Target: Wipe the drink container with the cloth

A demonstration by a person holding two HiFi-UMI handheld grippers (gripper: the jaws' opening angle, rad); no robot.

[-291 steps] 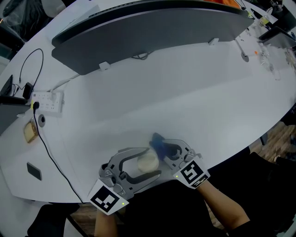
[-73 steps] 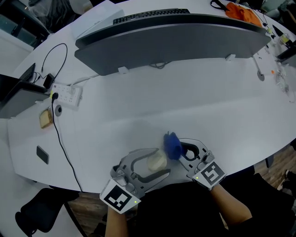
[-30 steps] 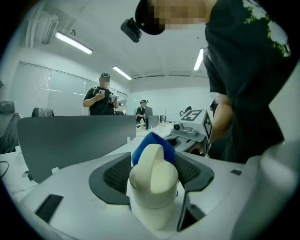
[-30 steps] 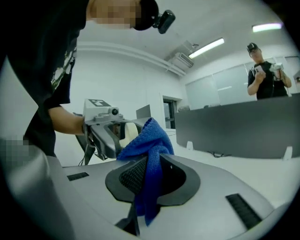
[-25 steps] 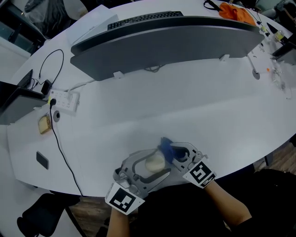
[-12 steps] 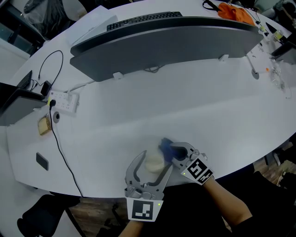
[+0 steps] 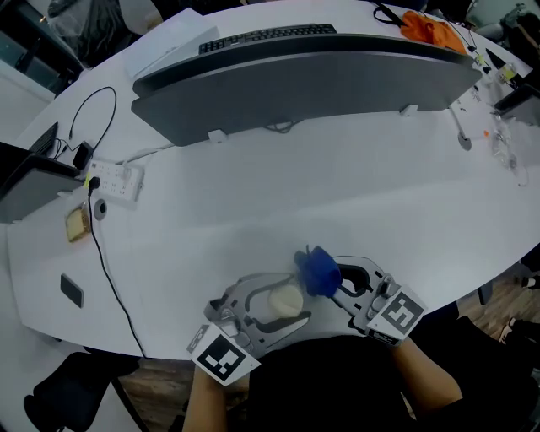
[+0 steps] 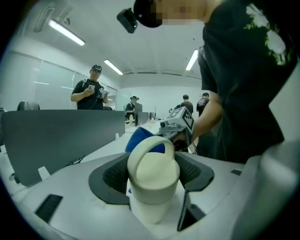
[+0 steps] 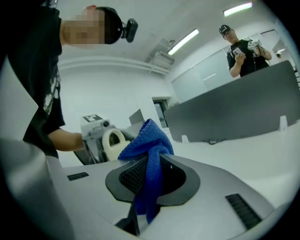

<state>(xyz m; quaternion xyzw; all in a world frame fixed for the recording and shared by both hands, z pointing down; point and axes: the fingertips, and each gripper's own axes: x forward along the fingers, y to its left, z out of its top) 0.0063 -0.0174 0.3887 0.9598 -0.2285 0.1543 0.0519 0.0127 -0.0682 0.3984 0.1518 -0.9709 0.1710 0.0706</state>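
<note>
The drink container (image 7: pixel 281 298), a cream cup with a loop handle on its lid, sits between the jaws of my left gripper (image 7: pixel 293 301) near the table's front edge. The jaws are closing, and both pads touch the cup's sides (image 8: pixel 153 180). My right gripper (image 7: pixel 332 279) is shut on a bunched blue cloth (image 7: pixel 318 270), which hangs between its jaws (image 9: pixel 150 154). The cloth lies against the cup's upper right side. In the left gripper view the cloth (image 8: pixel 140 138) shows just behind the cup's handle.
The white table (image 7: pixel 354 194) ends right below both grippers. A wide dark monitor (image 7: pixel 295 80) and a keyboard (image 7: pixel 266 35) stand at the back. A power strip (image 7: pixel 114 181) with a black cable lies at the left. An orange item (image 7: pixel 426 25) is far right. People stand in the background.
My left gripper has swung from pointing straight ahead back to a slant from the left, with the cup still in it. The right gripper and cloth have shifted slightly right.
</note>
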